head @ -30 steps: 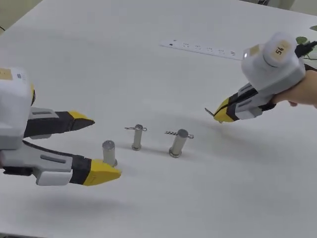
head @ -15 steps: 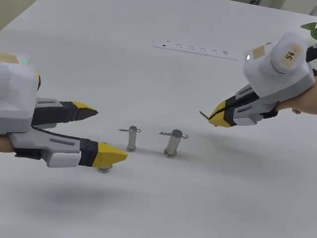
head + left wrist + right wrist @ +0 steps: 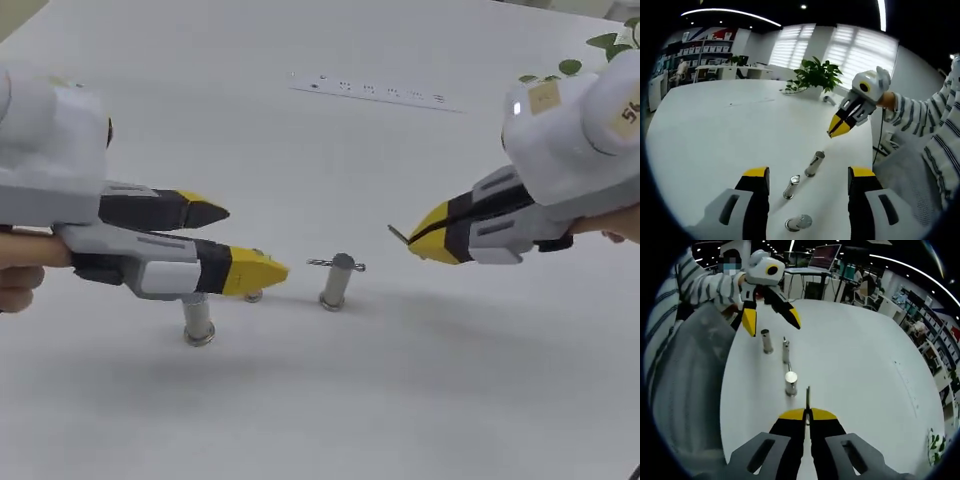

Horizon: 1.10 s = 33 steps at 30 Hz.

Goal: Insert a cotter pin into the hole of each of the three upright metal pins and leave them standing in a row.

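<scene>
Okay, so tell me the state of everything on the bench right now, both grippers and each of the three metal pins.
Left gripper: open, empty.
Right gripper: shut on loose cotter pin.
Left metal pin, by the head view: upright, no cotter pin in it.
Middle metal pin: upright, seems to carry a cotter pin.
Right metal pin: upright, inserted cotter pin through it.

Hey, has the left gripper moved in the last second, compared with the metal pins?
Yes. The left gripper has advanced along the row: its lower tip was beside the leftmost pin, and now covers the middle pin.
</scene>
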### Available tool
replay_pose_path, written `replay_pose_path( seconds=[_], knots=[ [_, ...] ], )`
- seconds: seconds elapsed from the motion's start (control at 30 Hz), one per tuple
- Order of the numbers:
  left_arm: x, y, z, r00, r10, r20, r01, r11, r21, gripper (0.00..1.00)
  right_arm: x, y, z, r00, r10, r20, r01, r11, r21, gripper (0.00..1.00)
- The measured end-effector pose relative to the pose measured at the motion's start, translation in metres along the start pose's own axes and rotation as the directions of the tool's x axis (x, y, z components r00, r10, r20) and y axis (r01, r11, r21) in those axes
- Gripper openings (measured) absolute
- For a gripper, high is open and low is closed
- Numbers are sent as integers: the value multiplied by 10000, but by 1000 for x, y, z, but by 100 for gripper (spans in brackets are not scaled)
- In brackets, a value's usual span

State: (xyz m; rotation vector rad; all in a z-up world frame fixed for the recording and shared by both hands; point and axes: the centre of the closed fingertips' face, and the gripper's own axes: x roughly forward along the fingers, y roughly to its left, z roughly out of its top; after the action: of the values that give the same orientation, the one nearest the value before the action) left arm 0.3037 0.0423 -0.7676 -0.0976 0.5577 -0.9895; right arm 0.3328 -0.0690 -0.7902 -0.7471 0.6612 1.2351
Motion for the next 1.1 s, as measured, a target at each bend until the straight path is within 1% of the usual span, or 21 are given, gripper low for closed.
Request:
replay_pose_path(
  seconds=[0.1, 0.13, 0.17, 0.23, 0.27, 0.37, 0.43, 0.47, 0.53, 0.6, 0.67, 0.77, 0.8, 0.83, 0.9, 0.93, 1.03, 1.1],
  knots=[
    [6, 0, 1, 9998, -159, -81, 157, 9996, -232, 62, -1, 4, 0, 9999, -88, 63, 88, 10000, -16, 3],
    [7, -1, 1, 9996, -236, -119, 232, 9991, -350, 60, -1, 5, 1, 9998, -145, 97, 146, 9999, -34, 3],
    [9, -2, 2, 9993, -337, -136, 330, 9982, -497, 57, -2, 7, 2, 9998, -185, 114, 186, 9998, -46, 3],
    [12, -4, 4, 9985, -536, -121, 529, 9973, -513, 50, -2, 8, 3, 9995, -277, 172, 279, 9996, -99, 3],
    [14, -6, 6, 9981, -606, -123, 599, 9970, -490, 48, -1, 8, 4, 9993, -327, 183, 329, 9994, -128, 3],
    [18, -7, 9, 9977, -678, -88, 672, 9964, -517, 48, -1, 12, 8, 9988, -423, 261, 429, 9989, -209, 3],
    [20, -4, 11, 9967, -810, -78, 801, 9935, -813, 48, 0, 16, 12, 9983, -484, 325, 494, 9983, -301, 3],
    [21, -5, 12, 9963, -858, -65, 848, 9913, -1011, 48, 0, 17, 14, 9981, -526, 318, 538, 9979, -370, 3],
    [22, -6, 13, 9953, -962, -62, 947, 9879, -1231, 47, 0, 20, 17, 9977, -585, 352, 604, 9968, -533, 3],
    [24, -9, 14, 9946, -1034, -68, 1017, 9869, -1253, 47, 1, 25, 22, 9975, -529, 465, 554, 9971, -529, 3],
    [26, -12, 15, 9934, -1146, -94, 1125, 9854, -1275, 44, 1, 31, 30, 9965, -451, 704, 492, 9971, -577, 3],
    [28, -19, 16, 9898, -1427, -57, 1400, 9775, -1577, 39, 3, 33, 36, 9958, -446, 806, 501, 9964, -685, 3],
    [29, -20, 17, 9895, -1447, -45, 1420, 9763, -1635, 37, 4, 34, 38, 9957, -432, 823, 493, 9961, -735, 3],
    [29, -22, 18, 9878, -1555, 0, 1528, 9704, -1870, 35, 5, 34, 39, 9955, -420, 852, 485, 9960, -756, 3],
    [30, -25, 19, 9856, -1689, 20, 1657, 9648, -2044, 31, 6, 35, 40, 9951, -377, 910, 447, 9961, -759, 3],
    [30, -26, 19, 9853, -1710, -7, 1671, 9634, -2096, 30, 7, 35, 41, 9950, -382, 922, 454, 9960, -770, 3],
    [32, -29, 15, 9837, -1774, -282, 1664, 9591, -2292, 30, 8, 35, 42, 9952, -382, 904, 457, 9955, -833, 3],
    [33, -30, 13, 9825, -1829, -356, 1687, 9545, -2458, 29, 8, 36, 43, 9951, -356, 923, 434, 9955, -839, 3]
  ],
)
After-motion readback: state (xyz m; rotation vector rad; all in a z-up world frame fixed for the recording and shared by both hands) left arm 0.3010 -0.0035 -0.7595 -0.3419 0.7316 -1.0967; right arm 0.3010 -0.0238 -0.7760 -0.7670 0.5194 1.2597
